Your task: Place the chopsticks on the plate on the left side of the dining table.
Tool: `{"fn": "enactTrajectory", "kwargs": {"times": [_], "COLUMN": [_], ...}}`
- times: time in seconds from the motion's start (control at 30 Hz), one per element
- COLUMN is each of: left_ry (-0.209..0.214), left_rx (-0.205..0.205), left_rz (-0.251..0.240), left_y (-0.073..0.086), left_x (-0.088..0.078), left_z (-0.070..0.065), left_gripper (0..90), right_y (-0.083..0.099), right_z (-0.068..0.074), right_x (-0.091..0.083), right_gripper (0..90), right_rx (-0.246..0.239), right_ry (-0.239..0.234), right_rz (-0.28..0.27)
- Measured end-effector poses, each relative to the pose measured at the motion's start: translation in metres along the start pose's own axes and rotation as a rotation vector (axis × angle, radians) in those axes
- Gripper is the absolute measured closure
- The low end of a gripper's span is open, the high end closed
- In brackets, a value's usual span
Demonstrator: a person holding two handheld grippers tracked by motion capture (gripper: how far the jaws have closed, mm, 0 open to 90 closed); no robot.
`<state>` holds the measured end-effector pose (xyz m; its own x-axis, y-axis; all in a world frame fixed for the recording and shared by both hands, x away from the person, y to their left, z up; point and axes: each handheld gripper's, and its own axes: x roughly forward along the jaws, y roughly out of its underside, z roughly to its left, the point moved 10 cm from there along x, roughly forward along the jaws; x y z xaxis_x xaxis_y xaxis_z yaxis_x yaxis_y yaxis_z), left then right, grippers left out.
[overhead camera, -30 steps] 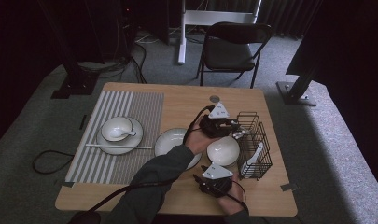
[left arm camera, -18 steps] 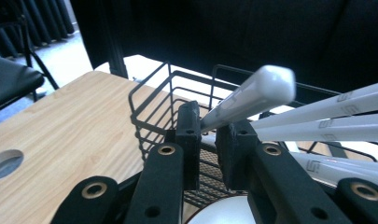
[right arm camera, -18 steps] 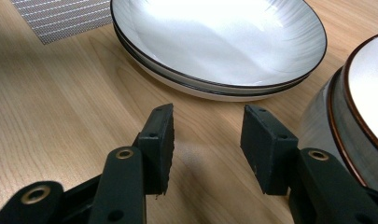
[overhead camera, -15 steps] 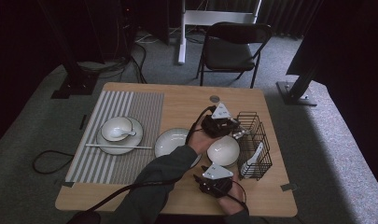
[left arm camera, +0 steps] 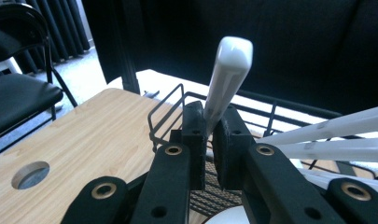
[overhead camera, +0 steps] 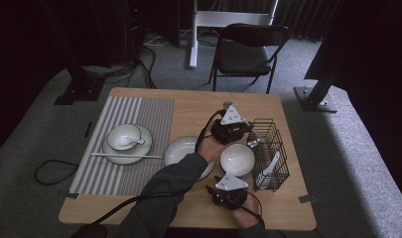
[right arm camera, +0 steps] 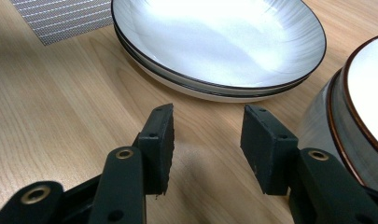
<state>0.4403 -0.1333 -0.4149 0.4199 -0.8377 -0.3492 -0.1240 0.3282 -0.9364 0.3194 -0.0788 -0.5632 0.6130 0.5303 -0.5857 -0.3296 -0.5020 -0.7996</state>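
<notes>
1. The left gripper [left arm camera: 209, 135] is seen with its jaws just closed onto the handle of a white ceramic spoon [left arm camera: 226, 77]; the handle is pinched between the two black pads and rises upright and slightly tilted above them.
2. Just behind and beneath the left gripper's jaws, a black wire rack basket [left arm camera: 165, 109] is seen on the light wooden table [left arm camera: 84, 135]; in the high view the gripper [overhead camera: 238, 130] is held at the basket's [overhead camera: 278, 130] near-left corner.
3. To the right of the left gripper's jaws, further white utensil handles [left arm camera: 336, 135] are seen lying across the basket.
4. The right gripper [right arm camera: 206, 147] is held with its jaws spread and nothing between them; bare table [right arm camera: 60, 116] lies under them.
5. Ahead of the right gripper's jaws, a shallow white plate with a dark rim [right arm camera: 219, 42] is seen; just to their right, a white bowl with a brown rim [right arm camera: 350, 126] stands close by.
6. In the high view, the right gripper [overhead camera: 229, 191] is placed near the table's front edge, the bowl [overhead camera: 237, 159] lying between the two grippers.
7. No brand, label or writing can be read on any item.
</notes>
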Motion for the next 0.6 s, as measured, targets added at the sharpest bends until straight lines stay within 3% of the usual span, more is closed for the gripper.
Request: {"fn": "enactTrajectory", "kwargs": {"times": [0.6], "left_ry": [0.014], "left_rx": [-0.034], "left_rz": [-0.122], "left_y": [-0.036], "left_x": [-0.071], "left_z": [0.019], "left_gripper": [84.6], "right_y": [-0.004], "right_z": [0.001], "right_x": [-0.001], "right_gripper": [53.8], "right_rx": [-0.01], "right_ry": [-0.001], "right_rz": [-0.009]}}
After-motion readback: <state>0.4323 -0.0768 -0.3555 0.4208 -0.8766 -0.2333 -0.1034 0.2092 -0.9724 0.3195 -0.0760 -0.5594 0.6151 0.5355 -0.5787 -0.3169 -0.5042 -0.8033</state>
